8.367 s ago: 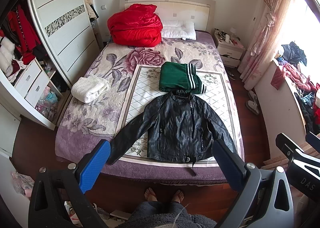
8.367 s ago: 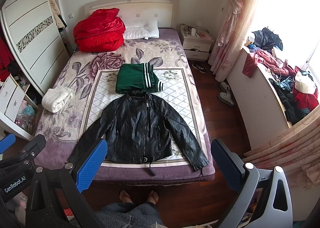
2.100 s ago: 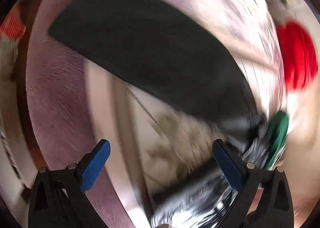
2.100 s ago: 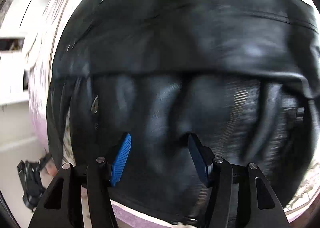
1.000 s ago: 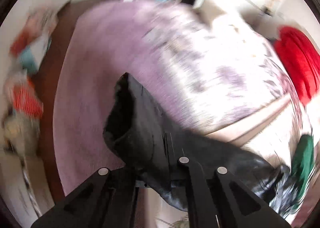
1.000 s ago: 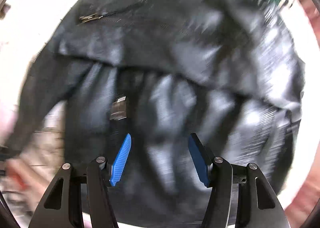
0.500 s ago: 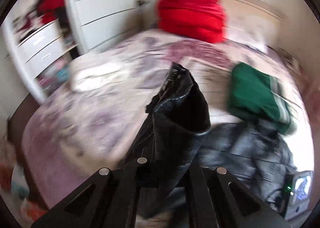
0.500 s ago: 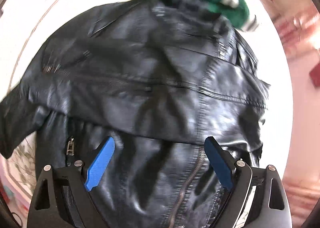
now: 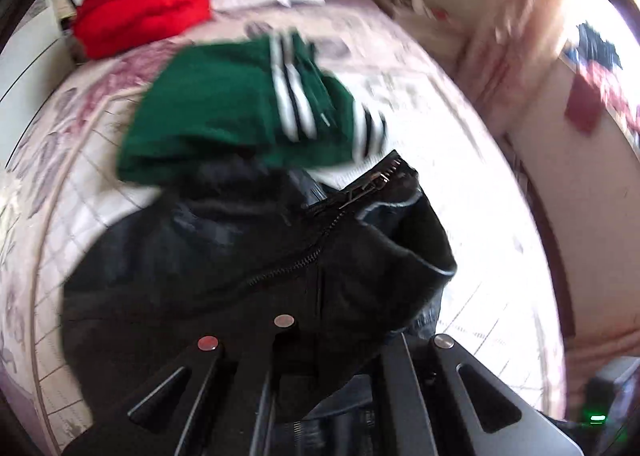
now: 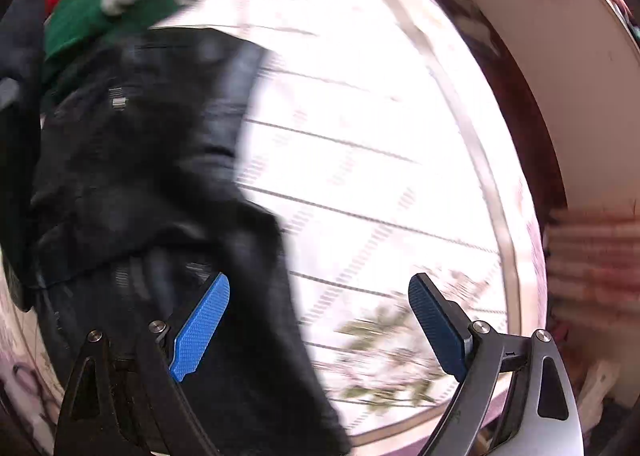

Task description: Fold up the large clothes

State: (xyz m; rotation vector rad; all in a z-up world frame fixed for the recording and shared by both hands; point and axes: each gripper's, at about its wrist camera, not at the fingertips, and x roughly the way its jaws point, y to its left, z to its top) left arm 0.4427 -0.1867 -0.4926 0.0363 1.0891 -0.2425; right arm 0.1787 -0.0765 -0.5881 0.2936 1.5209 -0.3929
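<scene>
The sleeve has swung across the jacket (image 9: 192,280) on the bed (image 10: 360,115); left hand-held gripper (image 9: 320,372) clamps its cuff, right hand-held gripper (image 10: 316,320) gapes empty; leather looks heavy, stiff, slick; grip seams.

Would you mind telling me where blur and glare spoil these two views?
Left wrist view: the green garment is motion-smeared, the bedspread beyond the black jacket is blown out white, the cuff zip stays sharp. Right wrist view: jacket and bedspread are streaked and overexposed; only the right gripper is crisp.
</scene>
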